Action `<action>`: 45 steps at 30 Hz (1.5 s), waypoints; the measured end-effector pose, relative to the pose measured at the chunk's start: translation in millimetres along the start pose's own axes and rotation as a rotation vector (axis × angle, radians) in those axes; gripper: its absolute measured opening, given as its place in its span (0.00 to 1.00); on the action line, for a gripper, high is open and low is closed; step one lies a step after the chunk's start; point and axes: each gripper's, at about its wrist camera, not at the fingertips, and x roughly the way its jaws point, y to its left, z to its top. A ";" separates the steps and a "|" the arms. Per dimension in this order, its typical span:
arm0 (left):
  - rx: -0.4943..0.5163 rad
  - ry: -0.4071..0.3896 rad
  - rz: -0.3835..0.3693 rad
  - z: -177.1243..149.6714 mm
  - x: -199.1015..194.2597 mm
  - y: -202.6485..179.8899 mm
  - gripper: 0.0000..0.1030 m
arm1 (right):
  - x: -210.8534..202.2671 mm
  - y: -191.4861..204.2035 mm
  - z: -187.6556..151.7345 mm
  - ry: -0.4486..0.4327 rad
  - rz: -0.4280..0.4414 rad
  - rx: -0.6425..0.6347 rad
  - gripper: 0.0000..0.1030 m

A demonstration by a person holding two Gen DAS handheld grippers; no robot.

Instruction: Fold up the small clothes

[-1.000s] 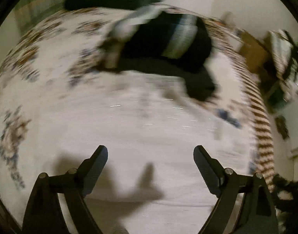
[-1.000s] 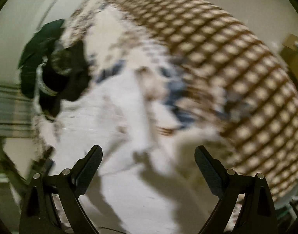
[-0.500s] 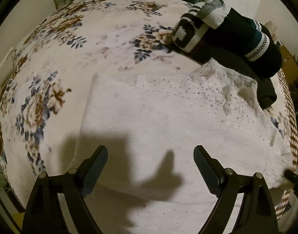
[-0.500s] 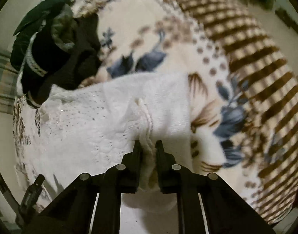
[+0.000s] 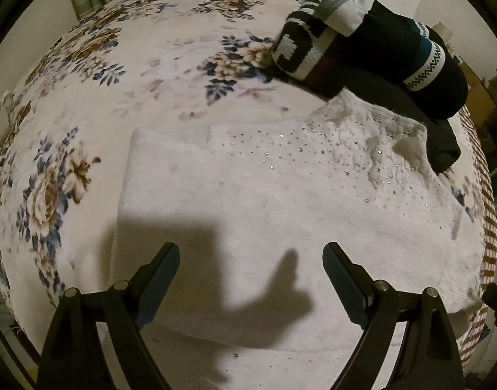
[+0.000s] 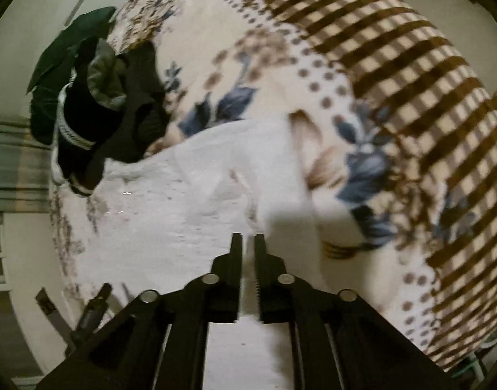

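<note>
A white knitted garment [image 5: 281,195] with small sparkling studs lies spread flat on the flowered bed blanket [image 5: 118,81]. My left gripper [image 5: 251,250] hovers open over its near part, fingers wide apart with nothing between them. In the right wrist view the same garment [image 6: 183,211] shows a raised fold that runs into my right gripper [image 6: 247,237]. Those jaws stand nearly together with a thin ridge of white cloth pinched between them, and they are opening slightly.
A pile of dark knitted clothes [image 5: 394,65] with white patterned bands lies at the garment's far edge, also seen as the dark pile [image 6: 95,123]. A dark green pillow [image 6: 63,61] sits behind it. The blanket's brown checked border [image 6: 394,81] drops off at the bed's edge.
My right gripper went from wide open to closed on a fold at the white garment's edge. My left gripper swung down over the garment and stays open.
</note>
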 end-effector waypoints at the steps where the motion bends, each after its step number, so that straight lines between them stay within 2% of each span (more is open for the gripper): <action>1: 0.000 0.003 -0.002 -0.8 0.2 -1.1 0.87 | 5.1 1.4 -0.3 0.014 0.005 0.011 0.30; 2: 0.001 0.006 -0.006 -1.9 0.2 -2.7 0.87 | 12.5 3.2 -0.9 0.034 -0.004 0.016 0.44; 4: 0.006 0.009 -0.009 -4.1 -0.2 -6.2 0.87 | 28.4 4.7 -3.3 0.062 -0.021 0.024 0.46; 5: 0.012 0.011 -0.009 -5.1 -0.2 -8.4 0.87 | 32.9 5.8 -4.8 0.061 -0.024 0.023 0.42; 6: 0.016 0.012 -0.009 -5.5 -0.6 -9.7 0.87 | 34.5 8.7 -7.6 0.042 -0.041 0.017 0.15; 7: 0.019 0.010 -0.010 -5.7 -1.7 -11.1 0.87 | 33.0 11.0 -9.1 0.027 -0.045 0.010 0.06; 10: 0.031 0.000 -0.015 -5.5 -5.3 -13.2 0.87 | 14.8 23.9 -15.1 -0.059 -0.059 -0.040 0.06; 15: 0.038 -0.011 -0.016 -3.6 -9.0 -12.6 0.87 | -22.9 32.0 -24.8 -0.115 -0.043 -0.069 0.06; 22: 0.052 0.003 -0.003 -1.5 -2.4 -8.1 0.87 | -30.5 8.5 -33.6 -0.058 -0.104 -0.099 0.06; 24: 0.057 0.008 0.007 -2.8 3.0 -6.1 0.87 | -17.7 0.9 -34.7 -0.010 -0.118 -0.111 0.06; 25: 0.062 0.017 0.016 -3.6 8.2 -5.4 0.87 | -7.6 -0.6 -34.9 0.042 -0.132 -0.131 0.06; 26: 0.066 0.025 0.024 -4.4 12.8 -5.1 0.87 | -1.9 -1.9 -35.3 0.065 -0.164 -0.143 0.06; 29: 0.081 0.038 0.040 -7.5 23.2 -4.7 0.87 | -2.2 -0.4 -36.9 0.050 -0.235 -0.161 0.21; 30: 0.089 0.038 0.047 -8.4 25.4 -5.1 0.87 | -7.5 2.6 -37.6 0.018 -0.233 -0.169 0.32; 32: 0.108 0.039 0.056 -10.5 28.6 -6.5 0.87 | -19.0 13.3 -40.0 -0.065 -0.246 -0.209 0.42; 34: 0.135 0.048 0.069 -13.0 32.3 -8.5 0.87 | -16.4 27.6 -43.3 -0.089 -0.244 -0.281 0.42; 37: 0.147 0.060 0.067 -15.8 35.2 -7.5 0.87 | 11.9 35.7 -46.4 -0.032 -0.280 -0.352 0.42; 39: 0.140 0.067 0.063 -17.2 35.0 -4.6 0.87 | 42.2 28.3 -47.6 0.019 -0.369 -0.384 0.42; 40: 0.130 0.067 0.060 -18.1 32.3 -1.7 0.87 | 52.3 25.6 -47.1 0.043 -0.386 -0.389 0.42; 43: 0.094 0.039 0.041 -22.3 11.8 11.5 0.87 | 47.8 21.4 -44.7 0.049 -0.340 -0.373 0.43; 45: 0.069 0.018 0.024 -29.0 -6.6 23.8 0.87 | 25.7 20.4 -46.1 0.038 -0.248 -0.350 0.57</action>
